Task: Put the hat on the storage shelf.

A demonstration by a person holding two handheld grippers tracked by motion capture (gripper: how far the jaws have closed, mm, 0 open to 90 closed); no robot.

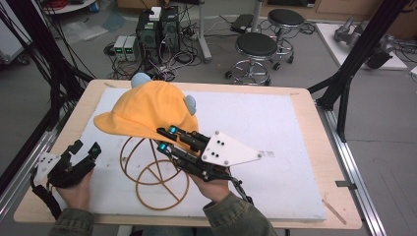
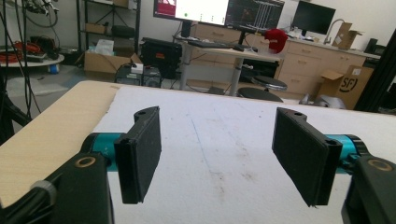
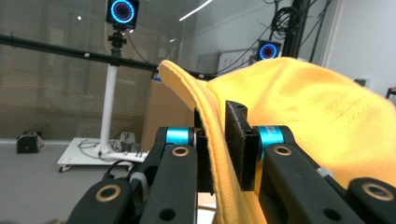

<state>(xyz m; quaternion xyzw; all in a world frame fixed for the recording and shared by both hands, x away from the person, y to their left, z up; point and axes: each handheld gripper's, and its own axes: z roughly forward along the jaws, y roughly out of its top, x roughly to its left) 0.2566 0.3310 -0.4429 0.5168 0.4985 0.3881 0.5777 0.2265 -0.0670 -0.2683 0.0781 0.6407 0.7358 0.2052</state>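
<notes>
A yellow hat [image 1: 147, 110] with two small grey-blue ears sits in the upper middle of the high view, propped over a thin wire stand [image 1: 155, 177] whose hoops rest on the white mat [image 1: 275, 123] covering the wooden desk [image 1: 307, 105]. The right gripper [image 1: 166, 139], at the centre of that view with its grey three-cornered plate on top, reaches up and left to the near edge of the hat. In the right gripper view its jaws are clenched on the hat's brim [image 3: 212, 140], the yellow fabric pinched between the two black pads and rising past them to the upper left of the frame. The hat's crown bulks across the right half of that view and blocks what lies behind it.

The left gripper [image 1: 86, 149] rests at the lower left of the high view, well apart from the hat, held in a hand [image 1: 76, 191] near the desk's front edge. Its jaws are released, spread wide over bare mat in the left gripper view.

Beyond the desk, at the top of the high view, stand two black stools [image 1: 256, 46] and computer towers [image 1: 157, 27] amid tangled cables.
</notes>
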